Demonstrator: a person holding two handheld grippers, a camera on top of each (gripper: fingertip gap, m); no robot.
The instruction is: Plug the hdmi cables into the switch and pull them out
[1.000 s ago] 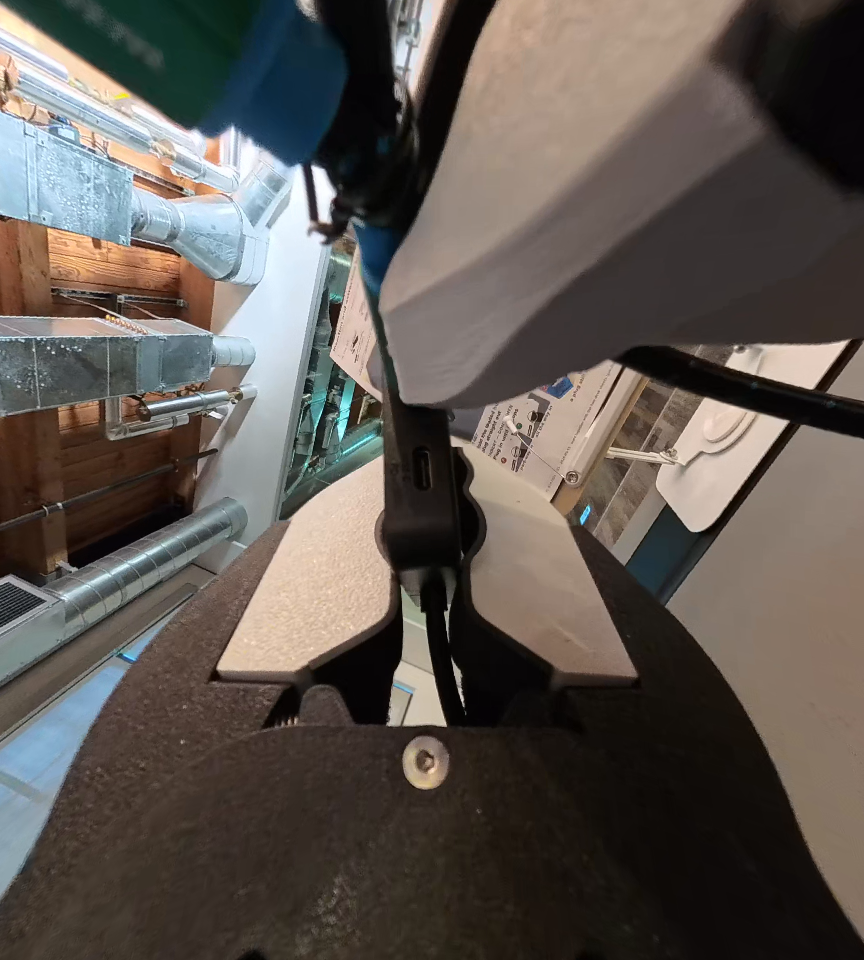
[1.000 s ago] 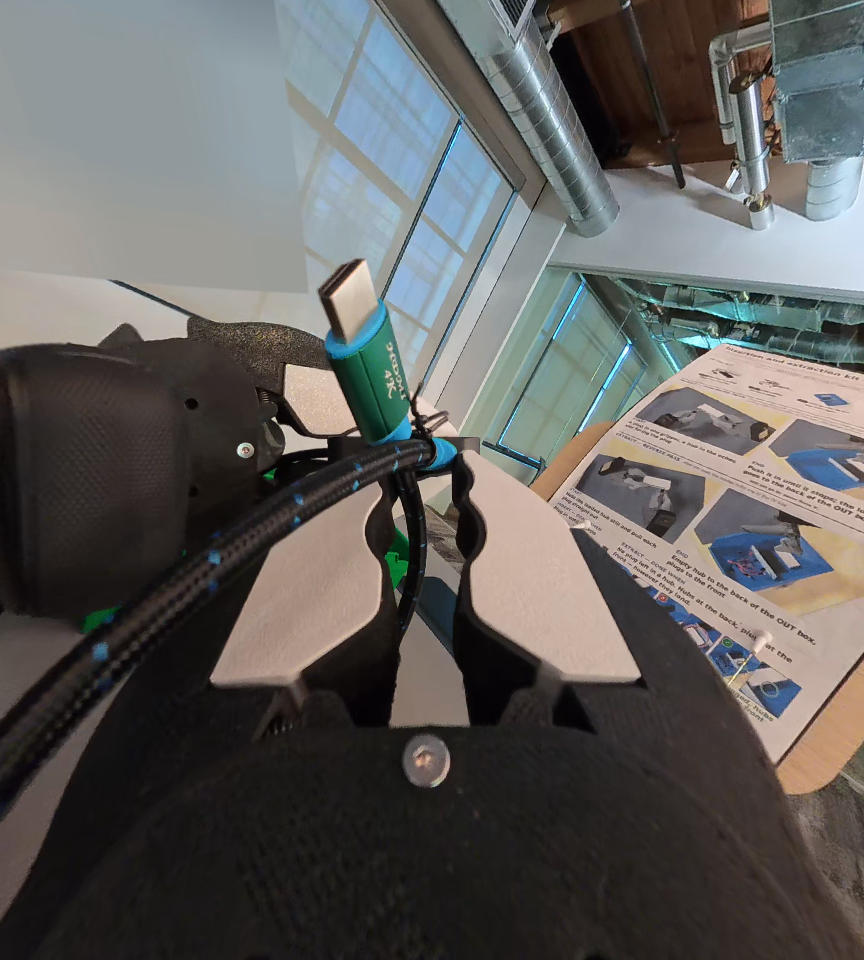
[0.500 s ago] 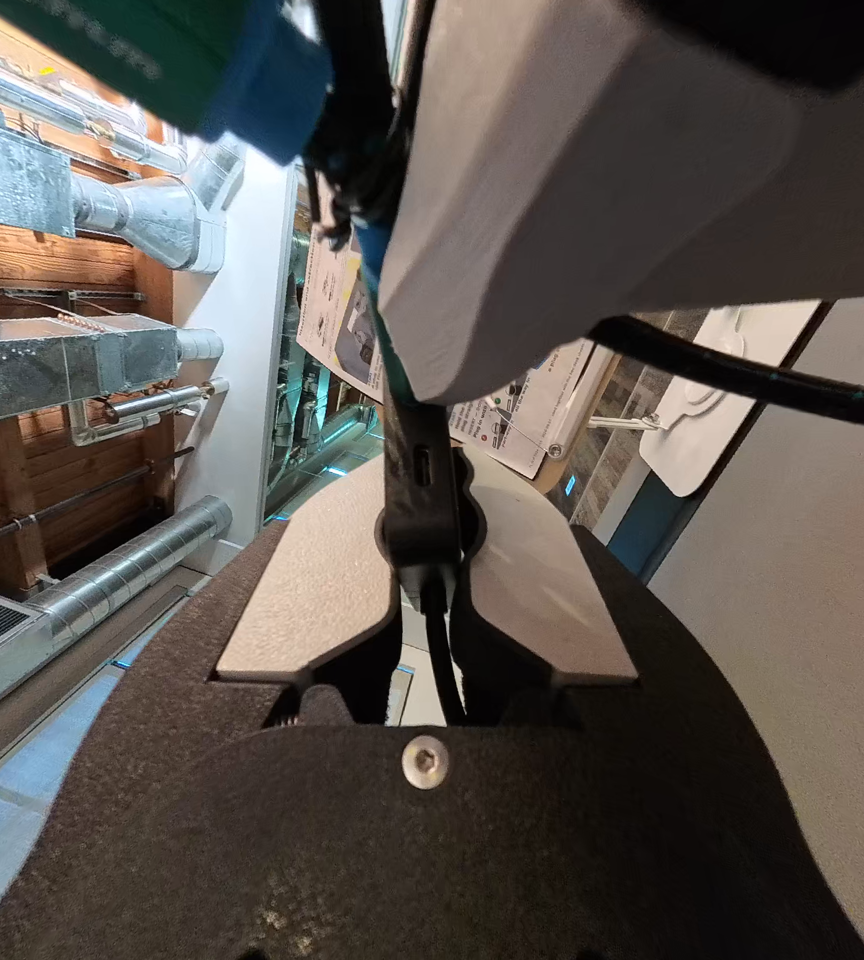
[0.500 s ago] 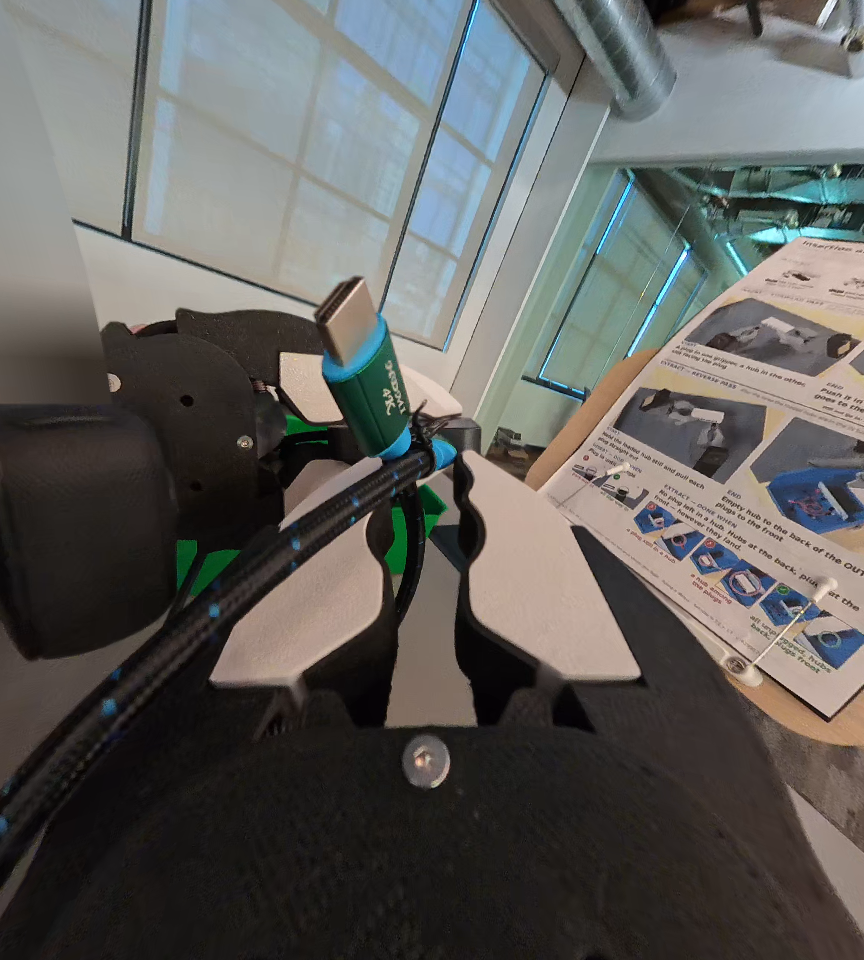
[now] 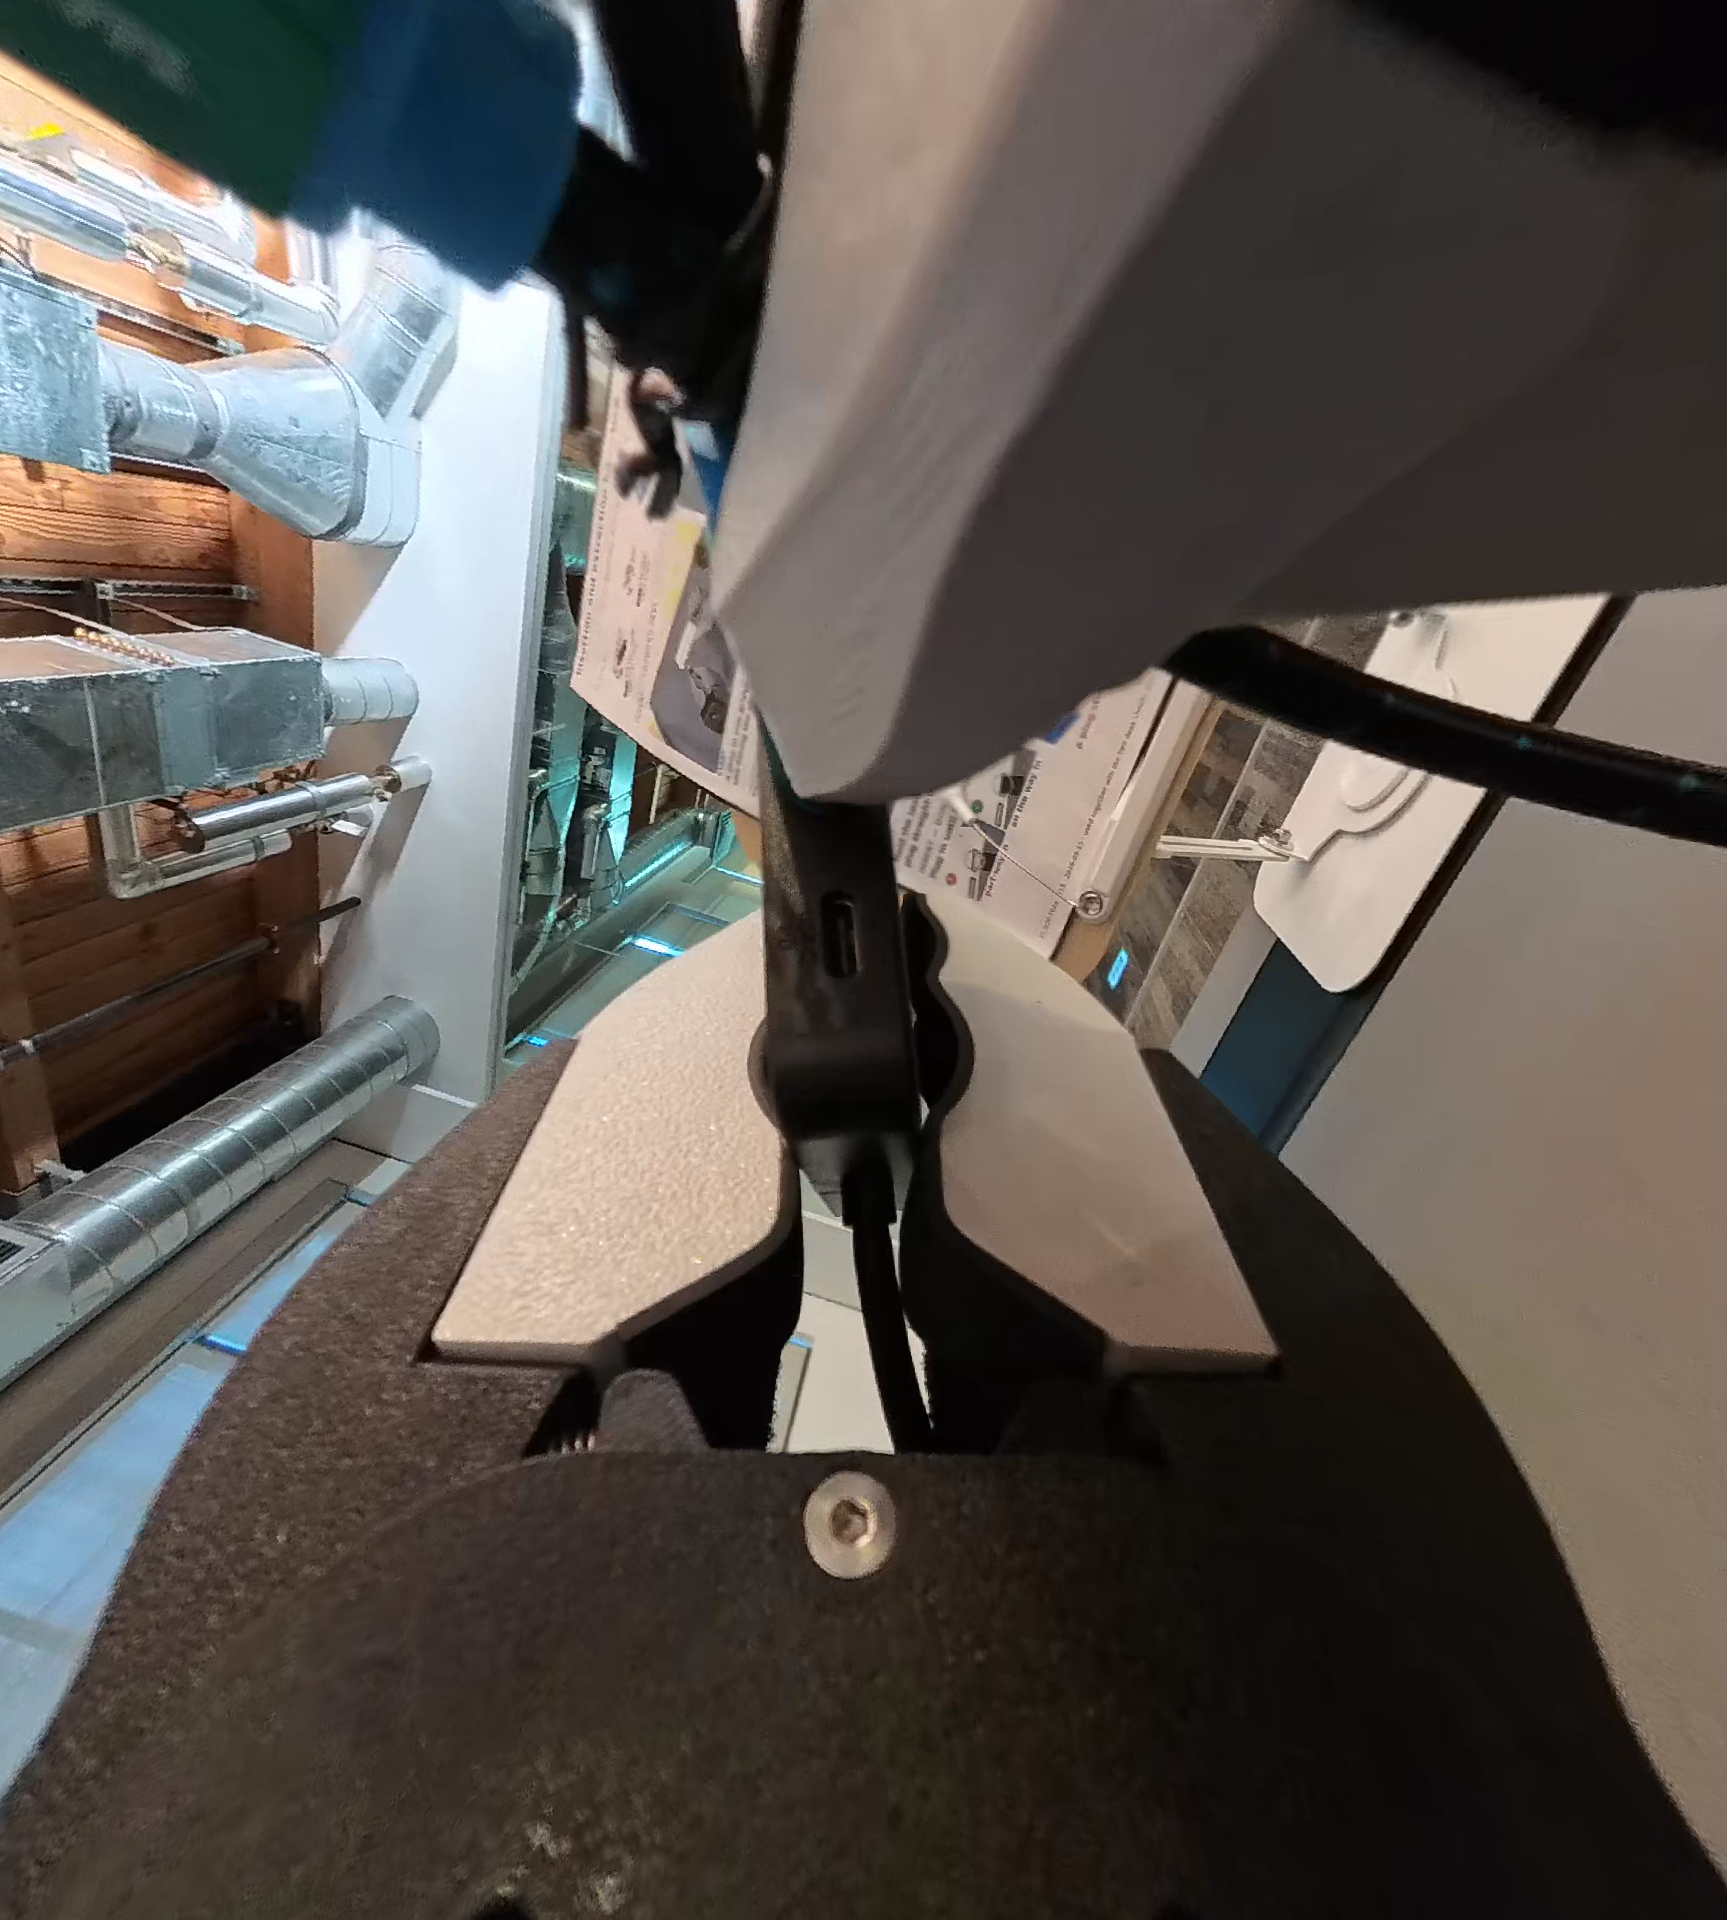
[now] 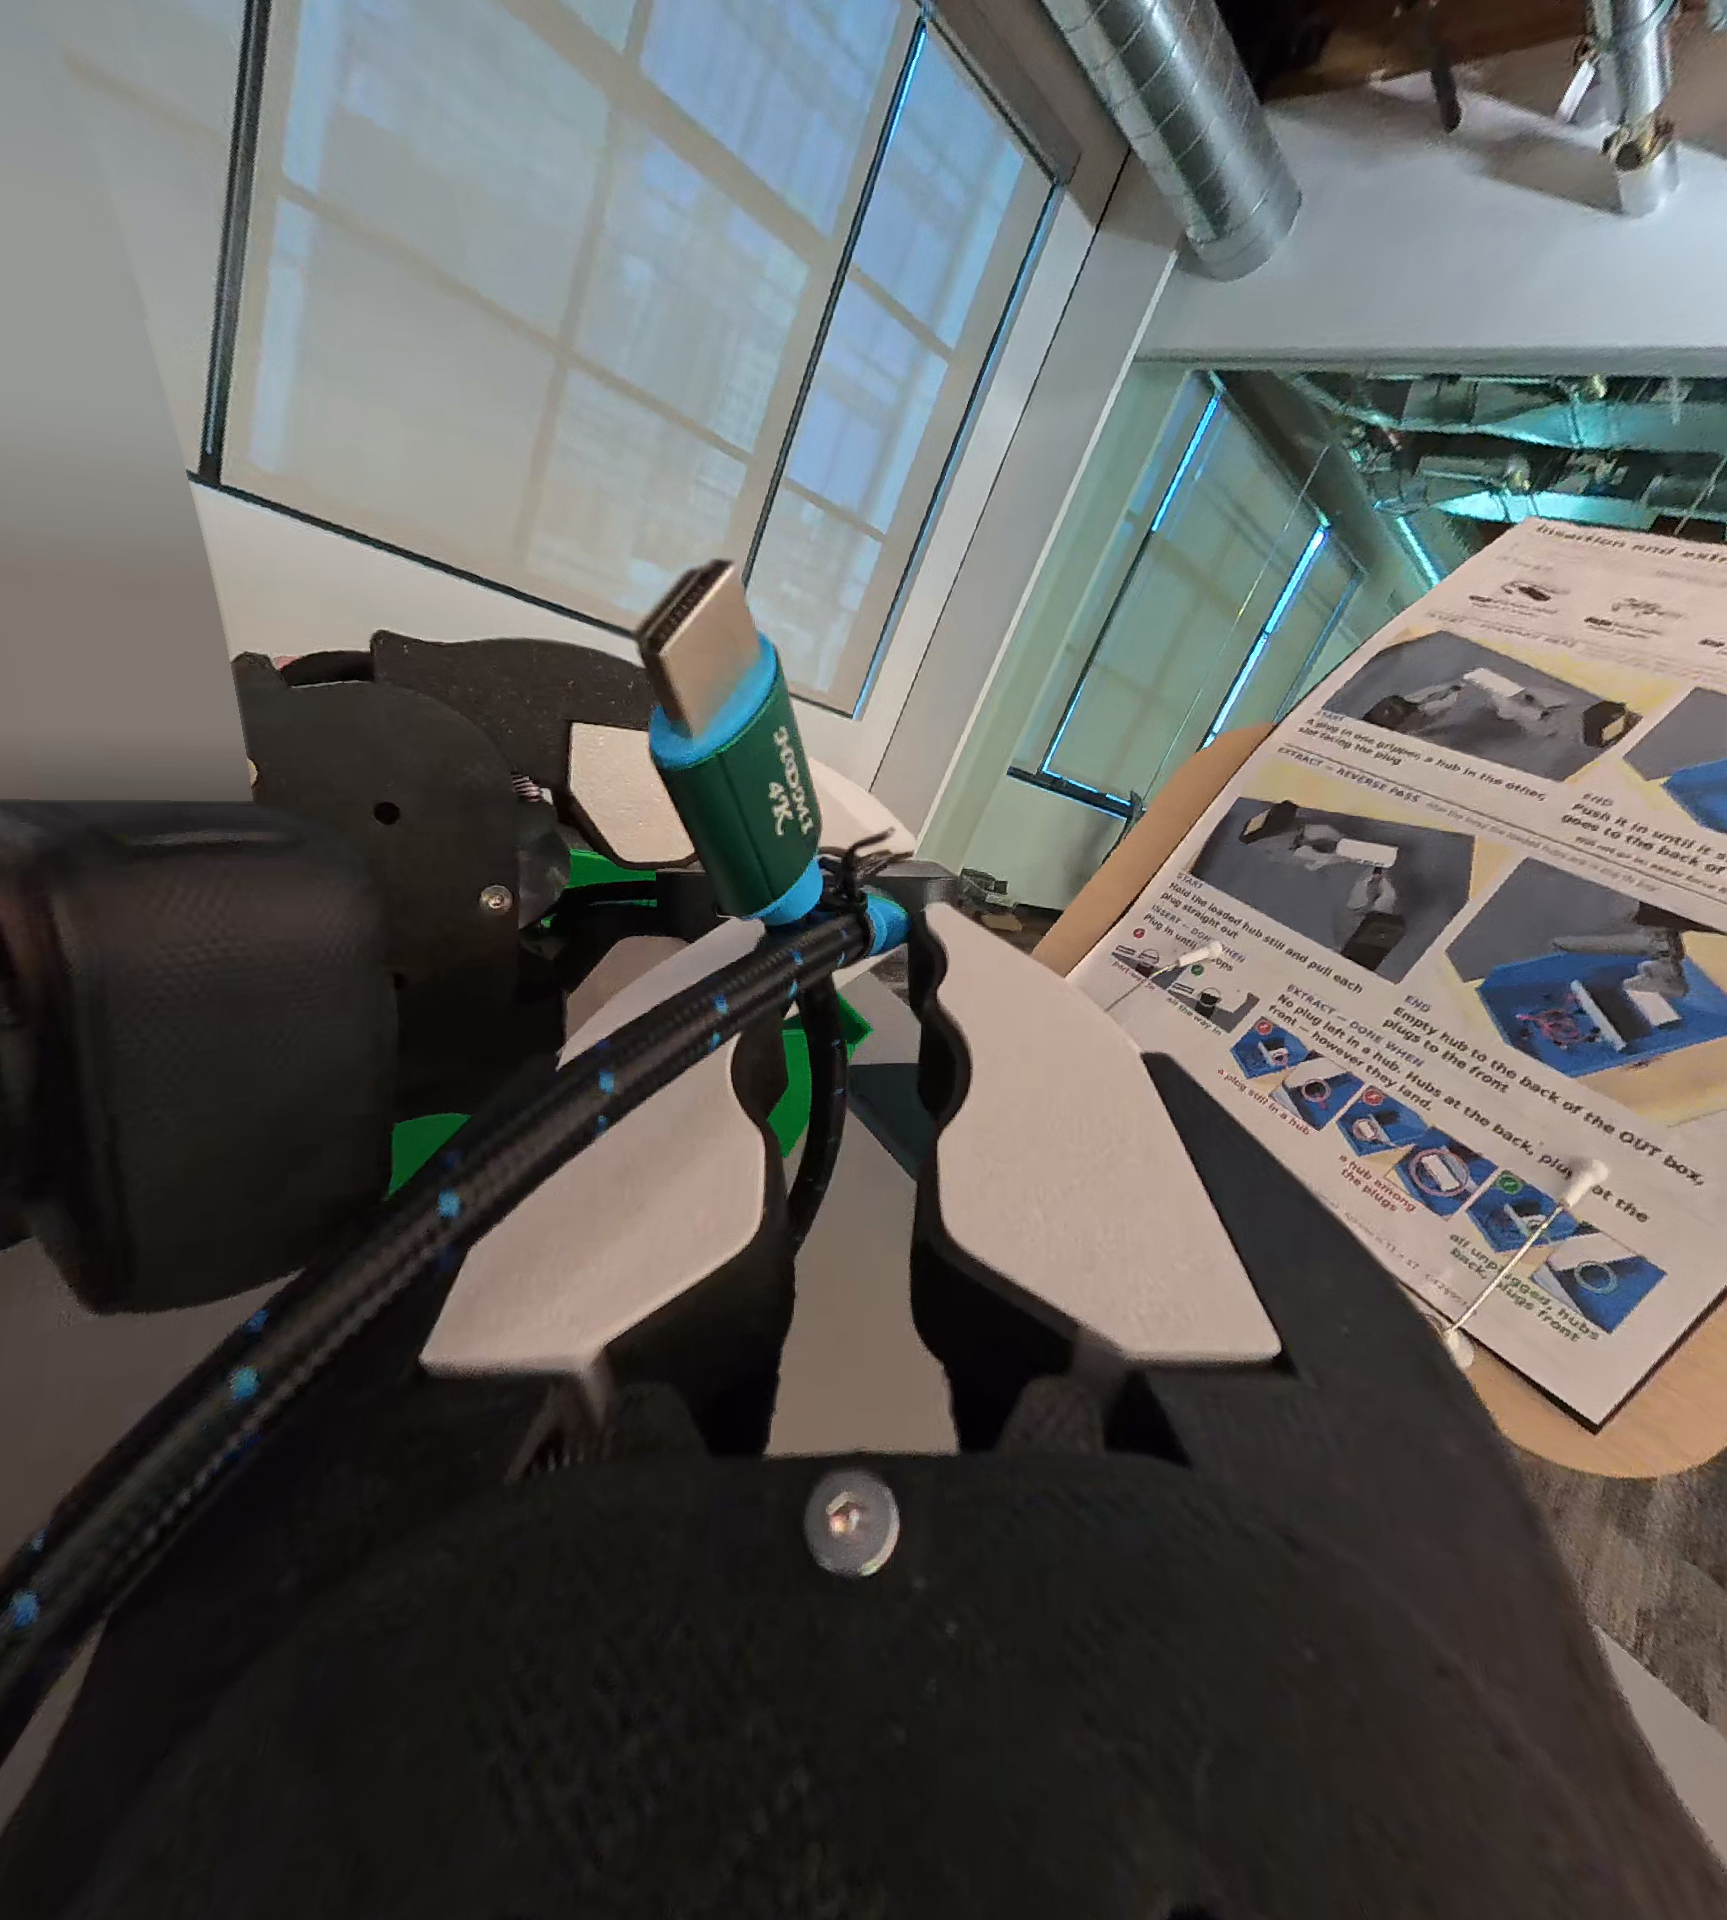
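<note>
Gripping black switch [image 5: 838, 997] w/ left tongs [image 5: 843, 1049]; right tongs [image 6: 843, 997] clamped on braided hdmi cable [image 6: 485, 1164]

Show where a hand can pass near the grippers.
Free: gap between the right gripper and the instruction sheet, and the bare board edge below the sheet. Crowded: left of the plug, where the cable loops by the left gripper.

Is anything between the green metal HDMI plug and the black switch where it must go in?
Yes. A white finger of the right gripper lies across the far end of the black switch in the left gripper; the green HDMI plug points away from it.
</note>
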